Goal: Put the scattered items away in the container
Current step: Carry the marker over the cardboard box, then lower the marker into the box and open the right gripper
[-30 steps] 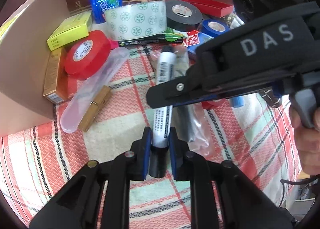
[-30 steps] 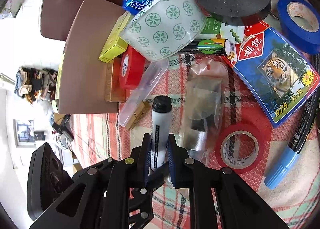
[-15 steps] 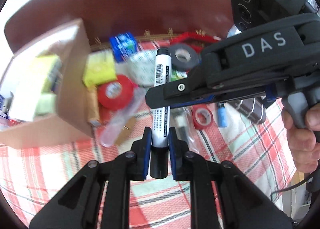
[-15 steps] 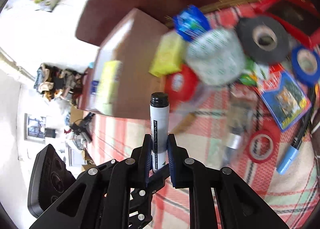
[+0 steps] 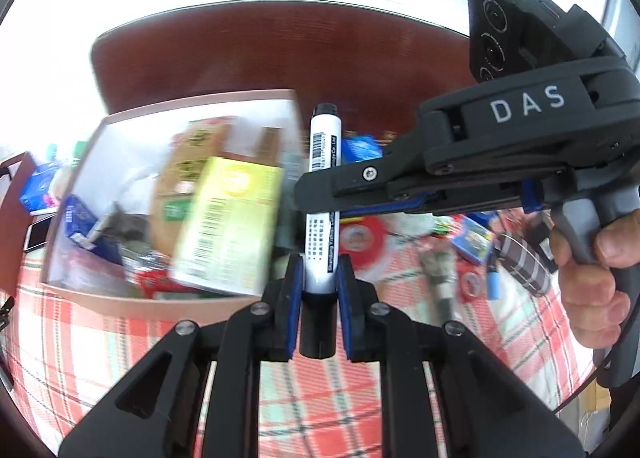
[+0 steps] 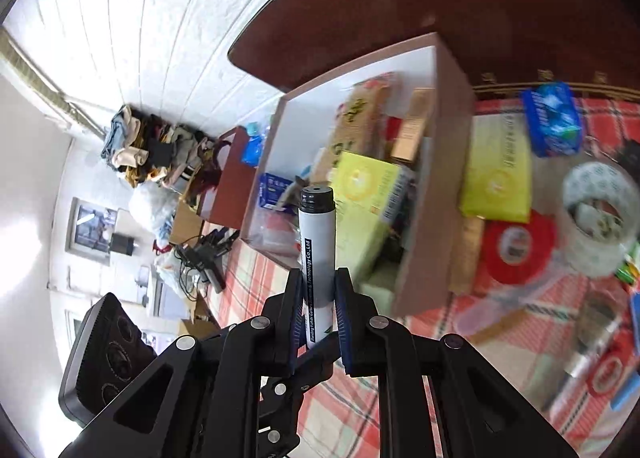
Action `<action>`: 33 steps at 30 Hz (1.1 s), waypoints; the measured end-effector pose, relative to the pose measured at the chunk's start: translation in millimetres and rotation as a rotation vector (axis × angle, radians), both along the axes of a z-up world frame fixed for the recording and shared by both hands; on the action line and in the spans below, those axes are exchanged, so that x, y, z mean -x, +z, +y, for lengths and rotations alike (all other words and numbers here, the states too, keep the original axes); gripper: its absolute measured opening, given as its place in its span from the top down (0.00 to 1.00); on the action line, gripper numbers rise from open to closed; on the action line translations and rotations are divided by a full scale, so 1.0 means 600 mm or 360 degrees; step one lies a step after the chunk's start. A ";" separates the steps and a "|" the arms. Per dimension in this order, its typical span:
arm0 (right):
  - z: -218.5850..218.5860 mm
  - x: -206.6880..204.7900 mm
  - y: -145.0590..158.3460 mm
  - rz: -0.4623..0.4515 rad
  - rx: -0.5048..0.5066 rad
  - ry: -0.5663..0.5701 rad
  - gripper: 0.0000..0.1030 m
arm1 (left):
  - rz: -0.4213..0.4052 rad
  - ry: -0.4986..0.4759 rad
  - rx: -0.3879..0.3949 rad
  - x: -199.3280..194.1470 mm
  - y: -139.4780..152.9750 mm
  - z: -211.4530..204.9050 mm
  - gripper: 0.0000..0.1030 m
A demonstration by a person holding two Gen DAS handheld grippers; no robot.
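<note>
Both grippers hold one white marker with a black cap. My left gripper (image 5: 319, 290) is shut on the marker (image 5: 323, 194) near its black end. My right gripper (image 6: 318, 298) is shut on the same marker (image 6: 318, 242) higher up; it crosses the left wrist view (image 5: 460, 174). The marker is lifted above the checked cloth, beside the right wall of the open cardboard box (image 5: 100, 306), which also shows in the right wrist view (image 6: 448, 162). The box holds a yellow carton (image 6: 368, 194) and other packs.
To the right of the box lie a yellow pack (image 6: 496, 178), a blue pack (image 6: 554, 118), a red tape roll (image 6: 516, 246), a patterned tape roll (image 6: 600, 214), a clear case (image 6: 504, 302) and small tape rolls (image 5: 472, 282). A dark wooden headboard (image 5: 280, 54) stands behind.
Both grippers have lifted the marker off the cloth and carried it left toward the box. The box interior has come into view and the scattered items have dropped to the right.
</note>
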State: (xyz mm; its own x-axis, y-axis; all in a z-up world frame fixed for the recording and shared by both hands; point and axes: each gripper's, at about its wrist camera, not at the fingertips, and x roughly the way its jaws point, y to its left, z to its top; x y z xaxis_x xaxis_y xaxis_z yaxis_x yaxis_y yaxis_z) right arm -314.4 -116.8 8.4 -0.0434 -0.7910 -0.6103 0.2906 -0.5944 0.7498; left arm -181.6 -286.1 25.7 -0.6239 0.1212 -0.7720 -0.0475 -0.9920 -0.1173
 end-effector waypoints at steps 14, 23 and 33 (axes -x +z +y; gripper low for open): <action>-0.237 0.134 -0.048 -0.0022 0.0011 0.0241 0.84 | -0.0005 0.0255 -0.0075 0.088 -0.023 -0.223 0.85; -0.261 0.146 -0.080 0.0041 0.0003 0.0204 0.52 | 0.0022 0.0422 -0.0035 0.074 -0.044 -0.264 0.32; -0.170 0.114 -0.019 0.0177 -0.0028 0.0066 0.20 | 0.0024 0.0490 0.0134 0.024 -0.018 -0.207 0.01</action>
State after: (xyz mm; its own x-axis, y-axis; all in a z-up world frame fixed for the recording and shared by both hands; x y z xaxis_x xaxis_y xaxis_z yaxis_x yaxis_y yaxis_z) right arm -382.7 -219.0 -3.0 -0.0792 -0.7827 -0.6174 0.3961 -0.5930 0.7010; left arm -196.3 -410.1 14.8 -0.6330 -0.1391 -0.7615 0.2553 -0.9662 -0.0358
